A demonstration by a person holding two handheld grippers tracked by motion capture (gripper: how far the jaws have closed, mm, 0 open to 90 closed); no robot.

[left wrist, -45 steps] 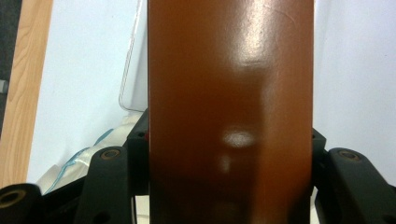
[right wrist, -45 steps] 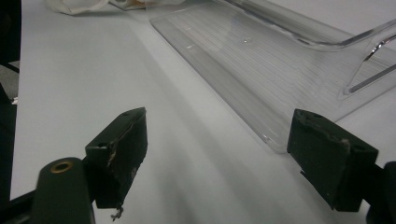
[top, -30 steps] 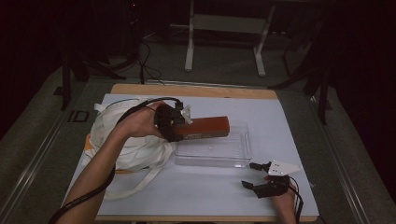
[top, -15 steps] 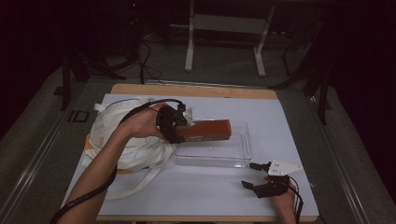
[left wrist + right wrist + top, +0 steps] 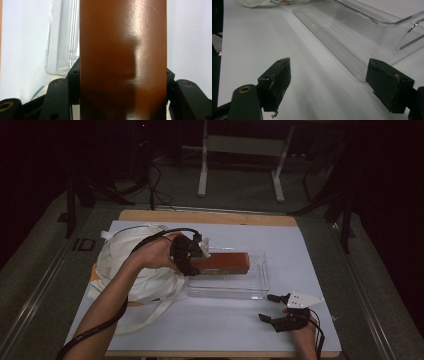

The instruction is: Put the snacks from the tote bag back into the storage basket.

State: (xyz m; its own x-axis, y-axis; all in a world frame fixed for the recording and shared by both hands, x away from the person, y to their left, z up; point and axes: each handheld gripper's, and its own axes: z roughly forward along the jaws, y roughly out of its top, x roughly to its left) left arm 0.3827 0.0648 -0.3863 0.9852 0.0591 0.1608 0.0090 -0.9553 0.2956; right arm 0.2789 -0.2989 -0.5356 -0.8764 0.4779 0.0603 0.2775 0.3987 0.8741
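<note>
Brown and glossy, the box (image 5: 122, 57) sits pinched in the left claw (image 5: 192, 257), held above the clear tray (image 5: 227, 287) beside the cloth bag (image 5: 135, 270). The right claw (image 5: 278, 307) rests spread on the counter (image 5: 210, 325). That slick surface might slip, dropping askew onto the tray's rim.

Spread fingers (image 5: 277, 75) beside clear tray (image 5: 362, 37)

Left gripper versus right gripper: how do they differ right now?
The left gripper is shut on the brown box, while the right gripper is open and holds nothing. The left gripper is at the left end of the clear tray; the right gripper is near the table's front edge, outside the tray. Both have black jaws and trail a cable.
</note>
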